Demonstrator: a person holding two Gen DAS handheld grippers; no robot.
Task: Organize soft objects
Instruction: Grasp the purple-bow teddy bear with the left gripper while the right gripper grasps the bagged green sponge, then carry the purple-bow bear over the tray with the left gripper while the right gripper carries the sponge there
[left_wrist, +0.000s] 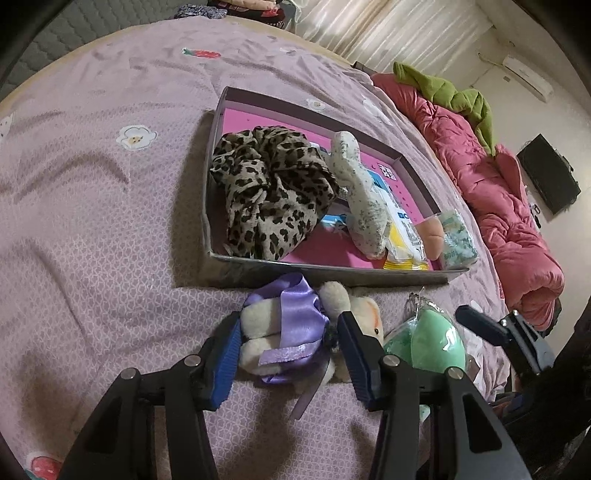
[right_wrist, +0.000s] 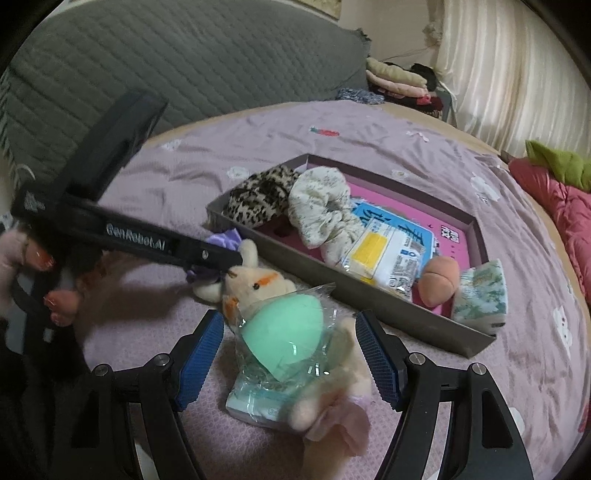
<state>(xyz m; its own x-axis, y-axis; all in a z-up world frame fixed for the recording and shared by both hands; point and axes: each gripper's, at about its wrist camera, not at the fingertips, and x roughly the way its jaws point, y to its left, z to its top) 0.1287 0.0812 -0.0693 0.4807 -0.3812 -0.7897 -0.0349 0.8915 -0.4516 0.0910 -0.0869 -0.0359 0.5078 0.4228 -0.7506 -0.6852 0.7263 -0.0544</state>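
- My left gripper (left_wrist: 288, 354) pinches the cream plush bunny with the purple ribbon (left_wrist: 295, 325), blue pads tight on both flanks, on the bedspread (left_wrist: 110, 221) just outside the near wall of the tray (left_wrist: 332, 275).
- My right gripper (right_wrist: 290, 356) is spread wide around a green sponge egg in clear wrap (right_wrist: 284, 336); neither pad touches it. The egg lies on a second plush toy (right_wrist: 332, 398) and a wrapped packet (right_wrist: 255, 402).
- Inside the tray I see a leopard scrunchie (left_wrist: 269, 192) at the left end, then a floral scrunchie (left_wrist: 358, 199), a wipes packet (left_wrist: 402, 236), a peach plush (left_wrist: 434, 236) and a tissue pack (left_wrist: 458, 240) at the right corner.
- Beyond, a pink quilt (left_wrist: 498, 192) lies along the bed's far edge.
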